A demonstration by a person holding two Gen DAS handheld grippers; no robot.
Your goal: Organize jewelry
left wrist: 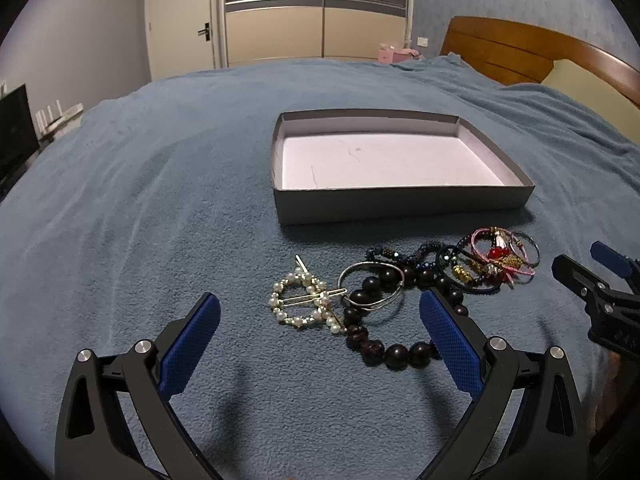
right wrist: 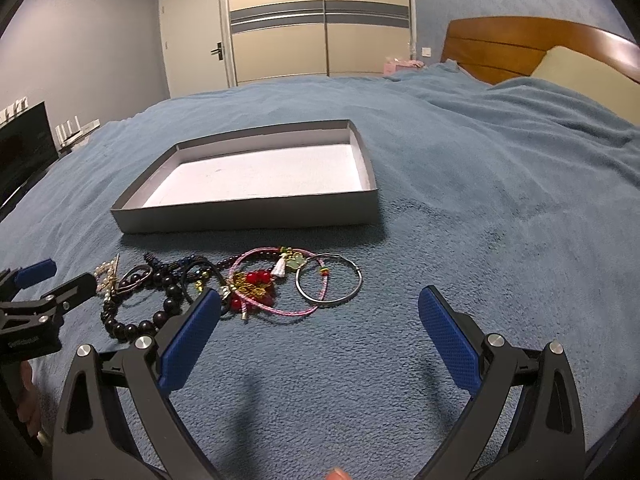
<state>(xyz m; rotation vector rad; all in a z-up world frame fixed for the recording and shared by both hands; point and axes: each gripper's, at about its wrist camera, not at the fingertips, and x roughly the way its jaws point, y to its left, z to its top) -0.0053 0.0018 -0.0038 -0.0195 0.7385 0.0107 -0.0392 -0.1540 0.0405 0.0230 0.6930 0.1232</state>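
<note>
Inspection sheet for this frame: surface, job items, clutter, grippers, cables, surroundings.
Surface: blue blanket over a bed.
Job's things: grey box, open and empty, beyond the jewelry. Pearl hair clip, dark bead bracelet, thin metal bangle, pink cord bracelet with red beads, all lying in a loose row on the blanket, several overlapping.
Clutter: nothing seen.
Grippers: left gripper open, above the pearl clip and beads; right gripper open, near the bangle; neither holds anything.
Cables: nothing seen.
Surroundings: wooden headboard, wardrobe, door, dark screen.
</note>
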